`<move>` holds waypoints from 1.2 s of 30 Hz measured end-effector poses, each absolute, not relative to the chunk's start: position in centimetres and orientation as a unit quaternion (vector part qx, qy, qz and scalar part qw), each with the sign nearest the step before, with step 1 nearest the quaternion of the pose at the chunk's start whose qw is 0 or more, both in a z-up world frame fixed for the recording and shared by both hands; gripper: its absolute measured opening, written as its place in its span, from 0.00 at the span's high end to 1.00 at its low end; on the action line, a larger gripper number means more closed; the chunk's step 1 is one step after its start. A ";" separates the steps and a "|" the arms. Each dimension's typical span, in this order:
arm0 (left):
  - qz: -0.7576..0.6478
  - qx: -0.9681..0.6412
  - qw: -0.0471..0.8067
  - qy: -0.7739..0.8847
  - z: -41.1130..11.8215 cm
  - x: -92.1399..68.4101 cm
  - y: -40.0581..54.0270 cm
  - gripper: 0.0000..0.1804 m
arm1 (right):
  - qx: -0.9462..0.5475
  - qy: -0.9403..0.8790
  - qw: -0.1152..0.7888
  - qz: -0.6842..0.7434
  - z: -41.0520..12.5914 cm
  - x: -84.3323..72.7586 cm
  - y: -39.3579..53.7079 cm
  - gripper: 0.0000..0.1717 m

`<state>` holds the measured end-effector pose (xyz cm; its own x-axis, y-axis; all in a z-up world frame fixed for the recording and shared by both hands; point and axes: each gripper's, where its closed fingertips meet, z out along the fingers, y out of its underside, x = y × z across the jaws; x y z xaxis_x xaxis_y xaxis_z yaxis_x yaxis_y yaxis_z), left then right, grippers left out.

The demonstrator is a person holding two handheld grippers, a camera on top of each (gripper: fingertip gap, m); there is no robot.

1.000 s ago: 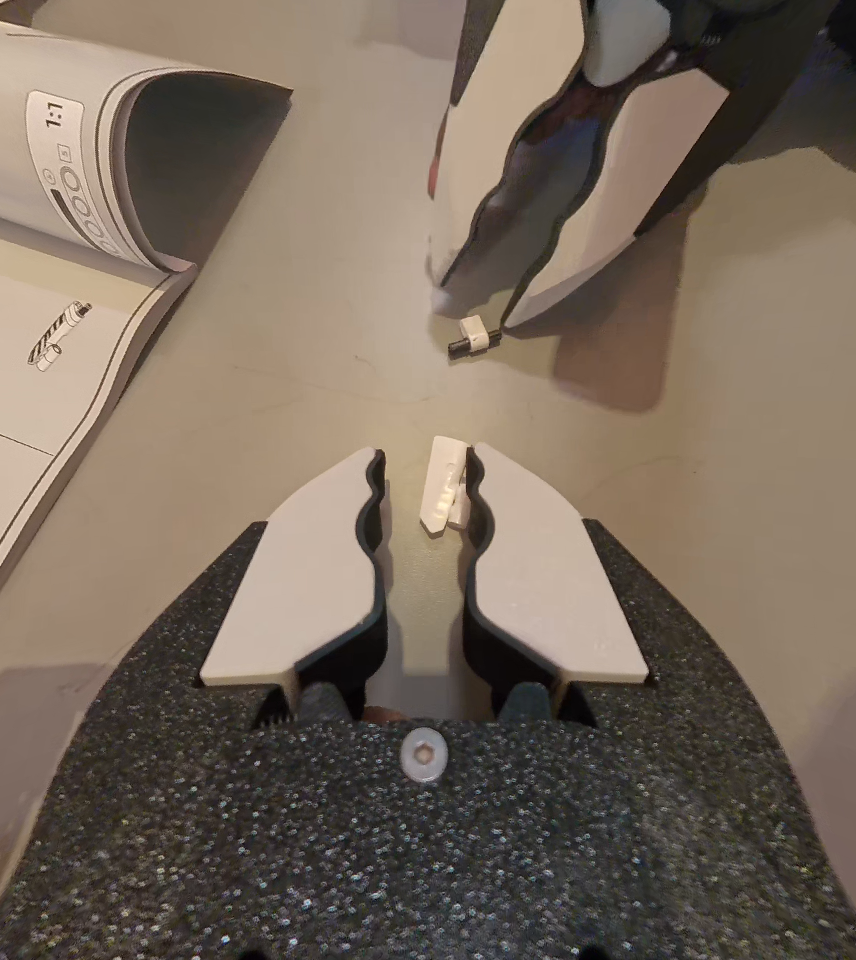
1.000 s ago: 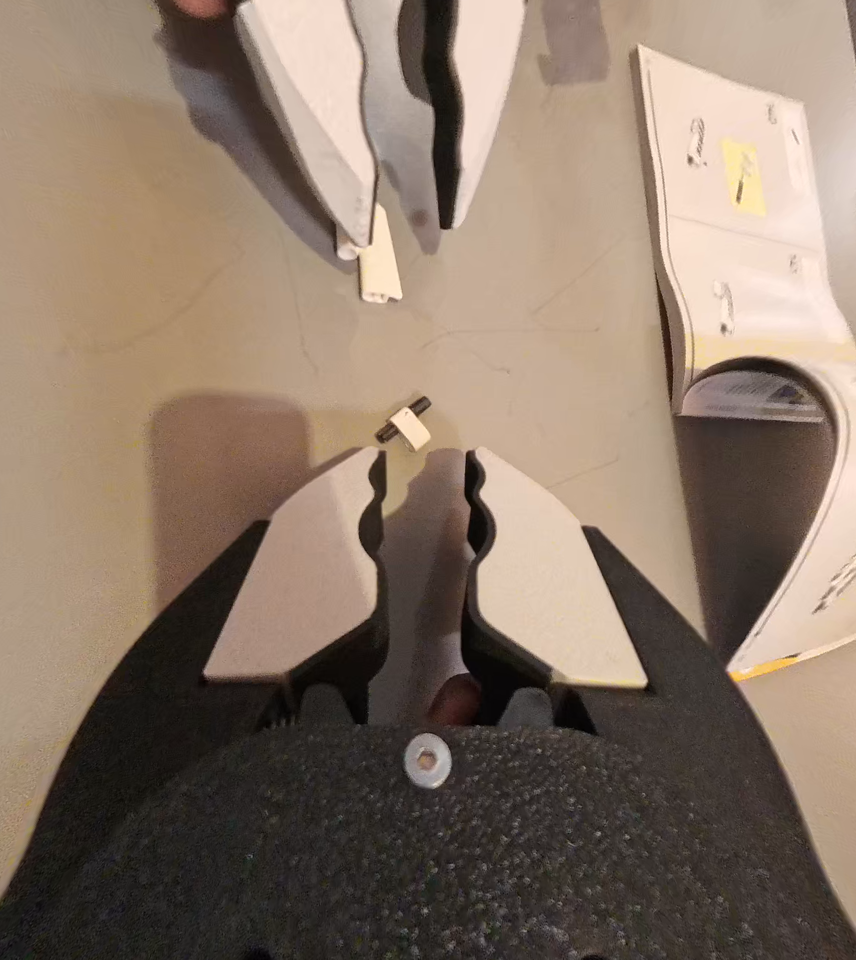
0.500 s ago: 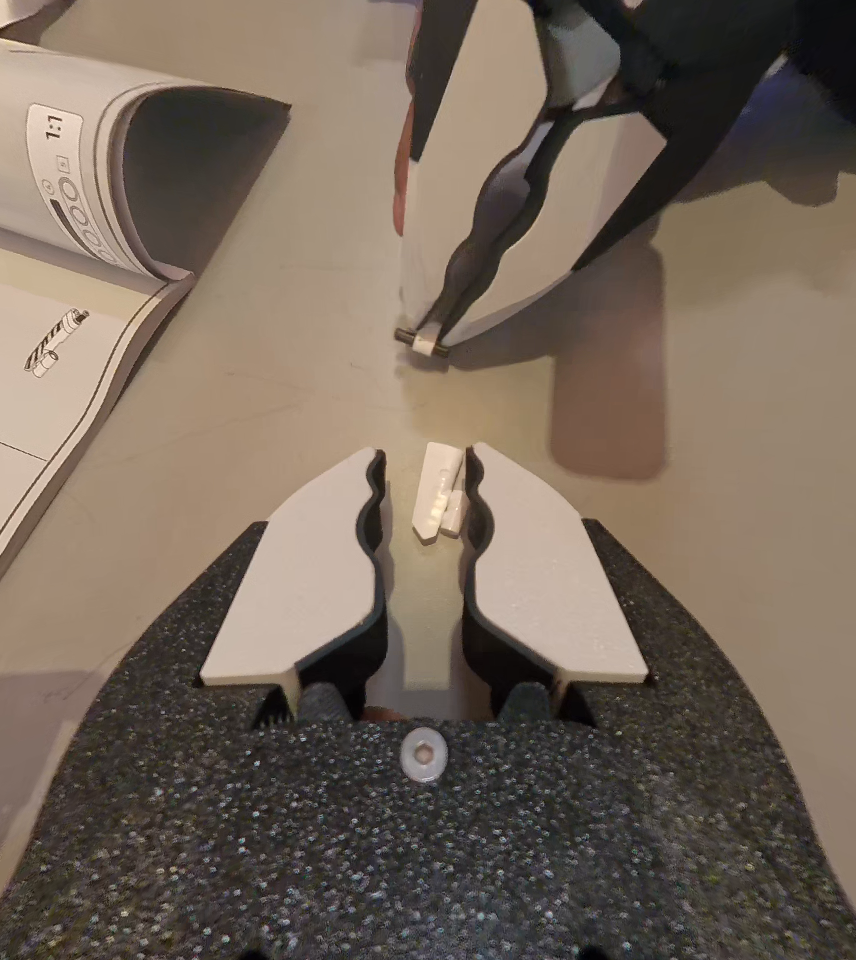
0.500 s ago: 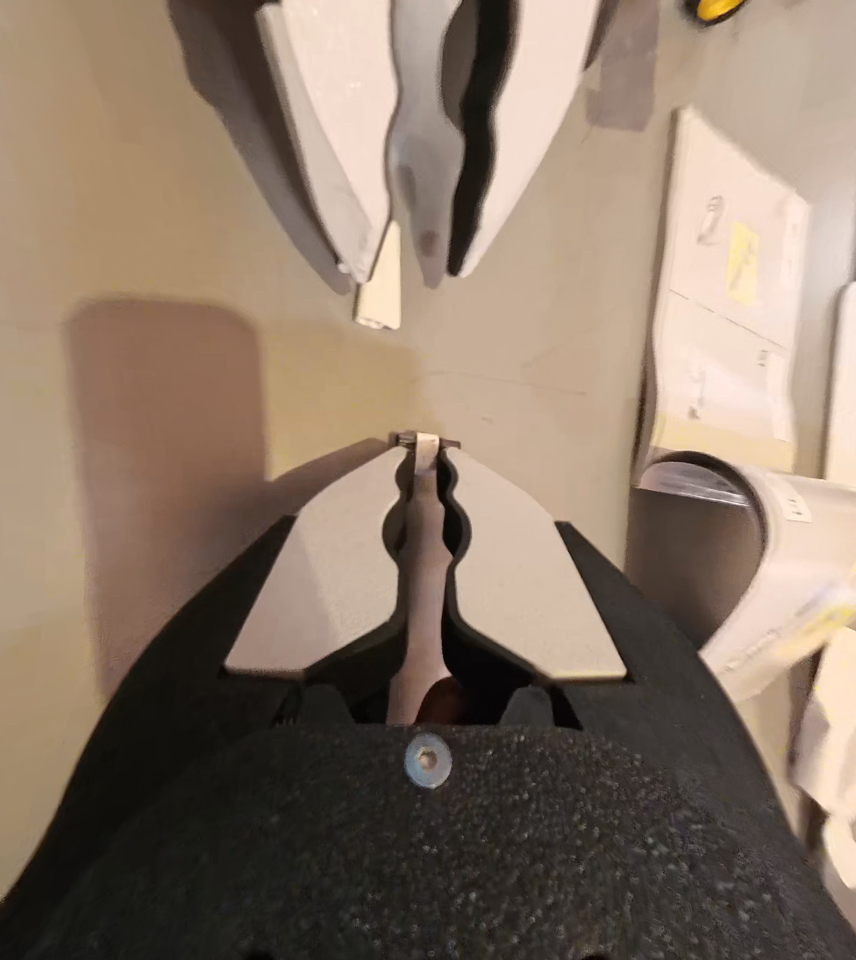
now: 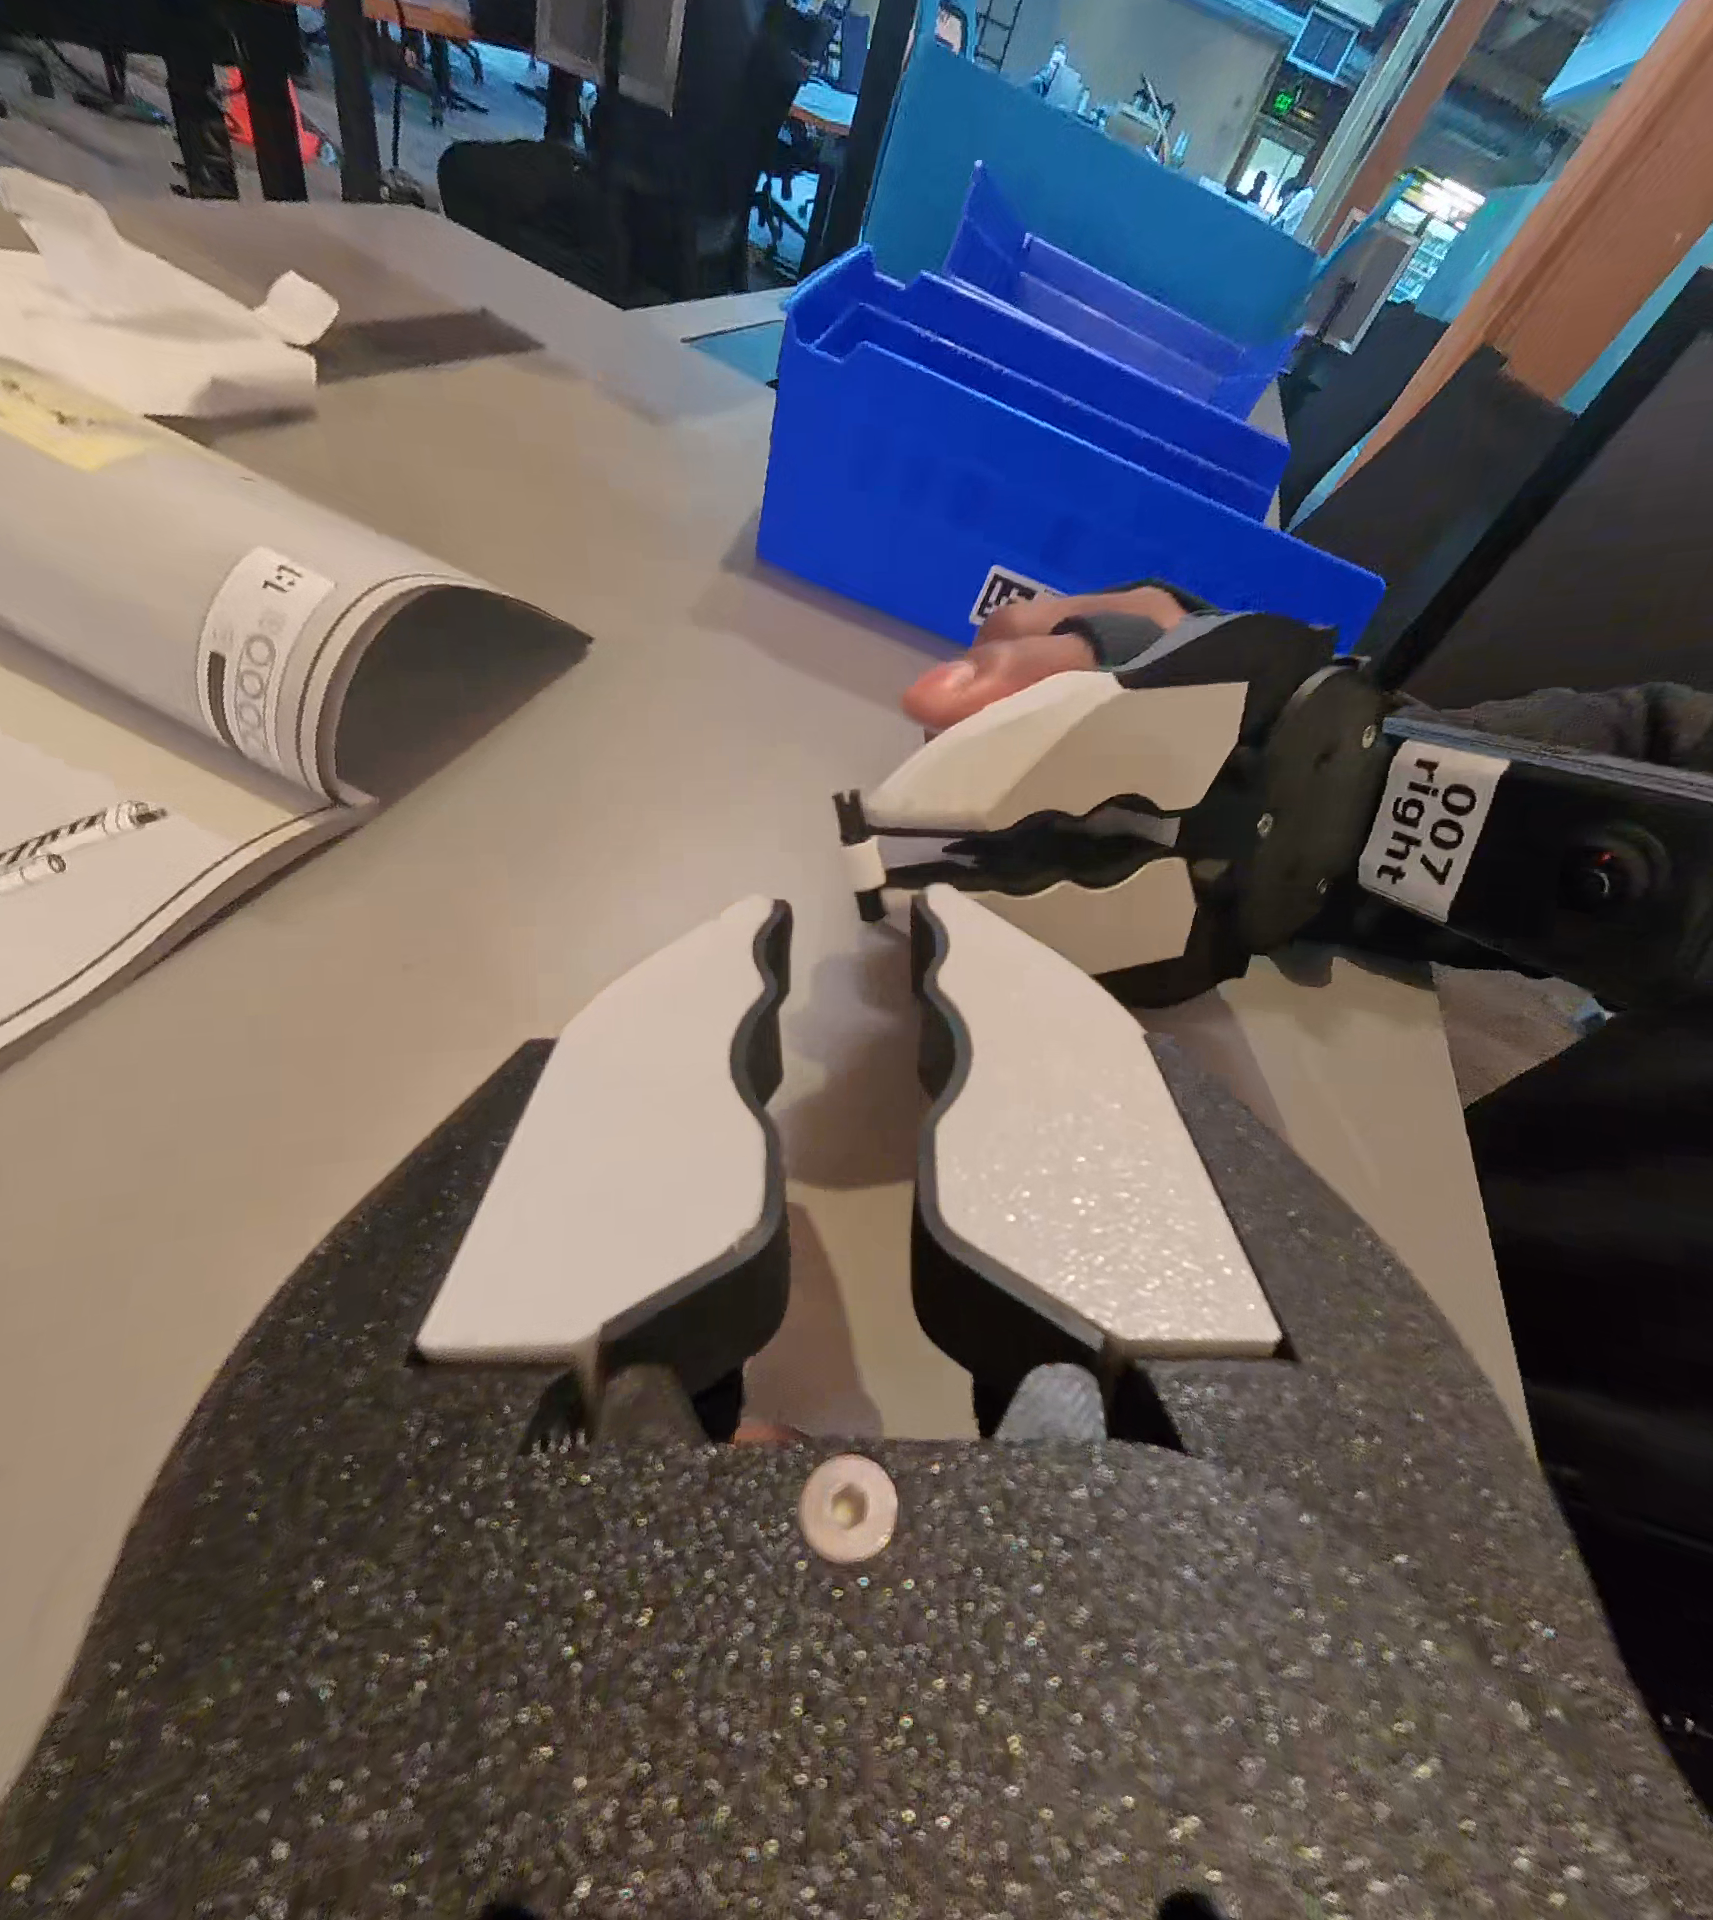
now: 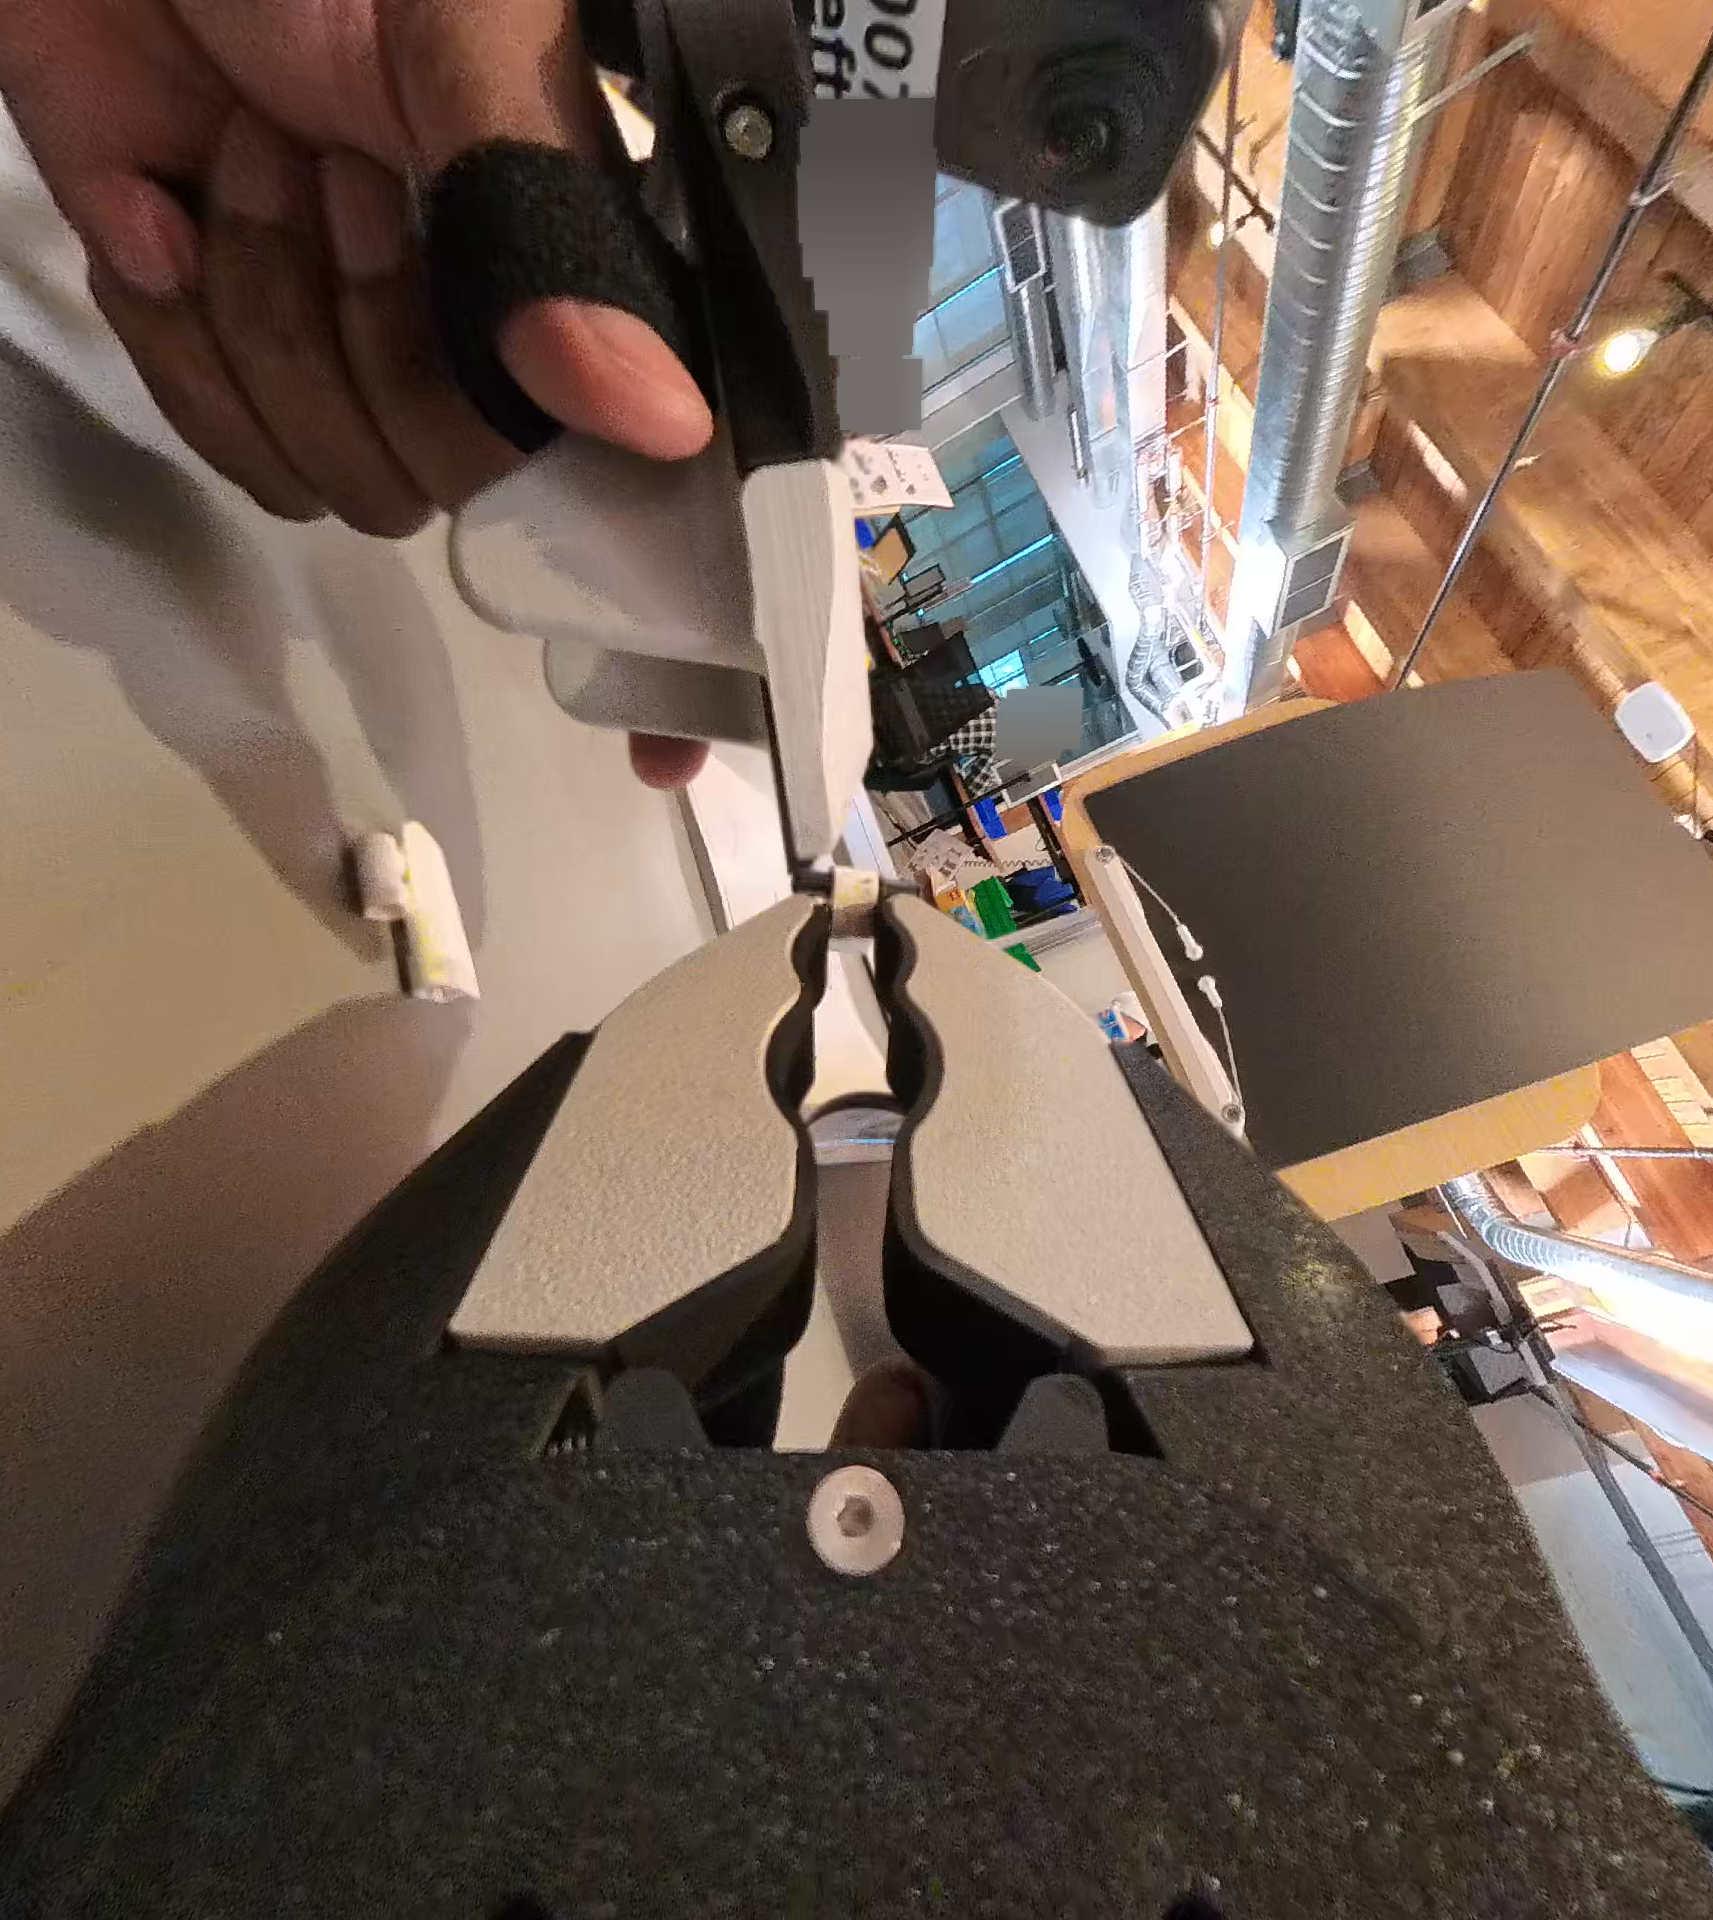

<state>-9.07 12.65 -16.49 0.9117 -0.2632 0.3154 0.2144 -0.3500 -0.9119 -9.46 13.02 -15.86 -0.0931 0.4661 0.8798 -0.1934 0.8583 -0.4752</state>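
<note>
My right gripper [image 6: 852, 920] is shut on a small white sleeve with a black pin through it [image 6: 854, 902] and holds it above the grey table [image 5: 519, 987]. In the left wrist view the right gripper [image 5: 878, 842] comes in from the right with the pin piece [image 5: 862, 862] upright at its tips. My left gripper [image 5: 847, 914] is open and holds nothing. The pin's lower black end is right at its fingertips. In the right wrist view the left gripper [image 6: 810, 821] hangs down edge-on onto the pin's end. A flat white plastic part [image 6: 421, 914] lies on the table to the left.
An open instruction booklet [image 5: 104, 727] with a curled page lies at the left. A blue bin [image 5: 987, 468] stands behind. Crumpled white paper [image 5: 135, 301] is at the far left, and a dark screen [image 5: 1610, 582] at the right. A person's hand [image 6: 332, 260] holds the left gripper. The grippers are tip to tip, or close to it.
My right gripper closed on the pin piece and lifted it off the table. My left gripper rose away from the flat white part, which stayed on the table, and its fingers narrowed slightly.
</note>
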 end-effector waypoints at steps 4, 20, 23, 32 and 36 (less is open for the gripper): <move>-0.200 -0.795 0.571 0.031 -16.6 -8.5 12.7 0.93 | -0.087 -0.692 0.672 0.248 -16.0 -9.4 12.3 0.95; 0.197 -0.801 0.486 0.290 -20.1 -8.8 12.3 0.96 | -0.256 -0.774 0.396 0.423 -19.0 -7.6 13.3 0.86; 0.250 -0.791 0.428 0.360 -21.8 -7.5 12.1 0.96 | -0.279 -0.793 0.313 0.442 -19.7 -6.6 13.0 0.86; 0.163 -0.834 0.373 0.373 -24.4 -5.6 11.3 0.96 | -0.305 -0.859 0.180 0.369 -23.7 -4.3 12.0 0.86; 0.119 -0.847 0.379 0.355 -24.3 -5.5 11.1 0.94 | -0.316 -0.850 0.174 0.384 -23.2 -4.3 12.3 0.86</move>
